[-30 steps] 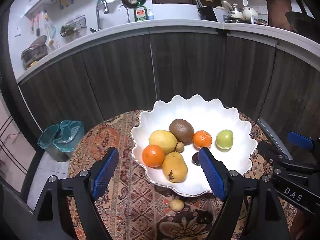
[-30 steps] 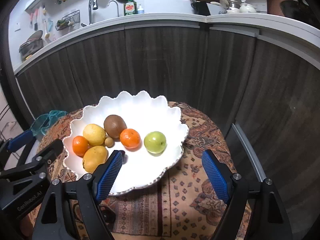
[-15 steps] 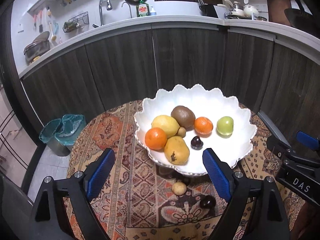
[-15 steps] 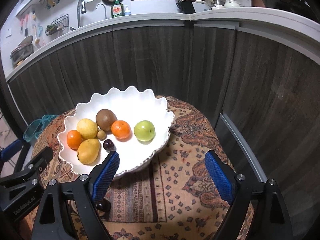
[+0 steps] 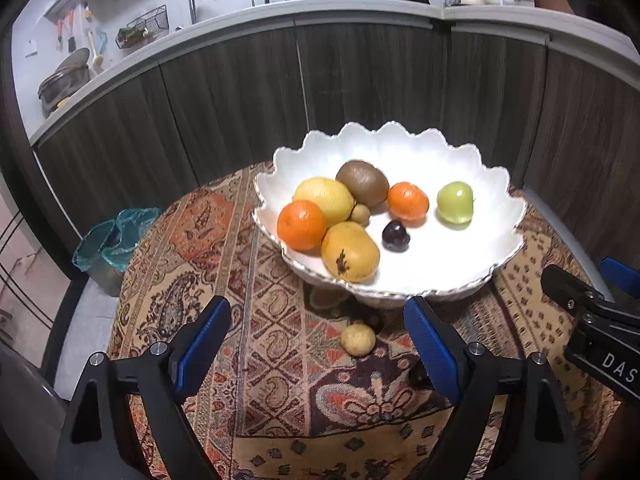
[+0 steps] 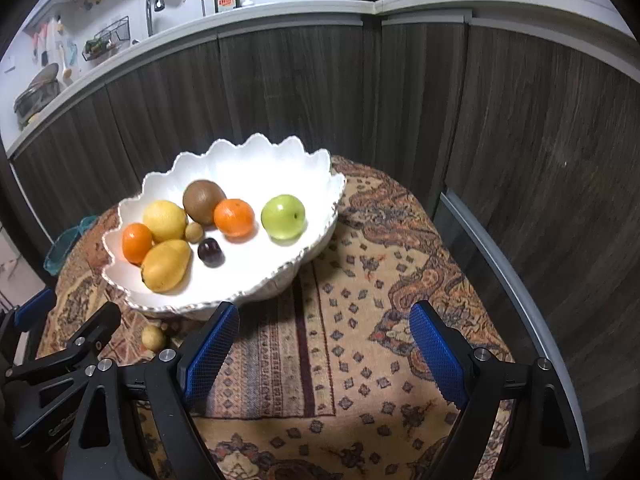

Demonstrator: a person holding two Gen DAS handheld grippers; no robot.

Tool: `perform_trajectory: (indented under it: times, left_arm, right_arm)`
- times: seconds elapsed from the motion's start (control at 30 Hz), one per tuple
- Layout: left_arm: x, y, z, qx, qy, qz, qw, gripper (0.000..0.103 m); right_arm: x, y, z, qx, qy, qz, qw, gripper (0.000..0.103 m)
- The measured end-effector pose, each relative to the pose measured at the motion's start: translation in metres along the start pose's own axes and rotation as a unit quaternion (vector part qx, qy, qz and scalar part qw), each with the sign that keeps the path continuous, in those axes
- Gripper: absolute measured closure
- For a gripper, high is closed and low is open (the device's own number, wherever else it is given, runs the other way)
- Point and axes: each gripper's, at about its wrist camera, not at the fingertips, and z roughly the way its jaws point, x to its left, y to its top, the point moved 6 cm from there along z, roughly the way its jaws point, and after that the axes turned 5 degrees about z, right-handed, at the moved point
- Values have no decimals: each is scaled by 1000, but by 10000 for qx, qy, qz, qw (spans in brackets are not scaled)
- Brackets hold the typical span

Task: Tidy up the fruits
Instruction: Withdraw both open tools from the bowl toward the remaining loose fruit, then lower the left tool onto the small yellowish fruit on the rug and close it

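A white scalloped bowl (image 5: 500,184) on the patterned cloth holds a lemon (image 5: 326,200), a kiwi (image 5: 362,183), two oranges (image 5: 301,225), a green apple (image 5: 455,203), a yellow pear (image 5: 350,252), a dark plum (image 5: 395,235) and a small tan fruit (image 5: 360,214). Another small tan fruit (image 5: 358,339) lies on the cloth in front of the bowl. My left gripper (image 5: 316,320) hovers over that fruit without touching it, its jaws wide and closing slightly. My right gripper (image 6: 324,316) is open over bare cloth, right of the bowl (image 6: 320,168).
The round table's cloth (image 5: 280,400) ends at a curved edge on all sides. Dark cabinet fronts (image 6: 440,100) stand close behind and to the right. A bin with a teal bag (image 5: 112,240) sits on the floor at the left. A dark shape shows behind my left gripper's right finger.
Both grippers have drawn back from the bowl and sunk lower. The bowl now sits higher in both views, and the tan fruit on the cloth lies between the left jaws.
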Motion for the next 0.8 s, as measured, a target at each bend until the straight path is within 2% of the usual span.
perform_trajectory:
  times: [0.2,0.27,0.53,0.8]
  left_arm:
    - [-4,-13,14,215,-29,62,9997,24]
    - [-6,-17,20,297,-61,80,9995,30]
    - [-10,-21,34,411,-144,112,9990,34]
    - [-17,-23,49,559,-249,154,9980,46]
  right_arm:
    - [-4,-14,12,172,-162,13,9997,15]
    - [-6,-20,17,260,-184,57,9995,15]
    - [-5,-26,25,323,-217,66,9992,15]
    - [-8,-29,36,441,-200,110,9988,15]
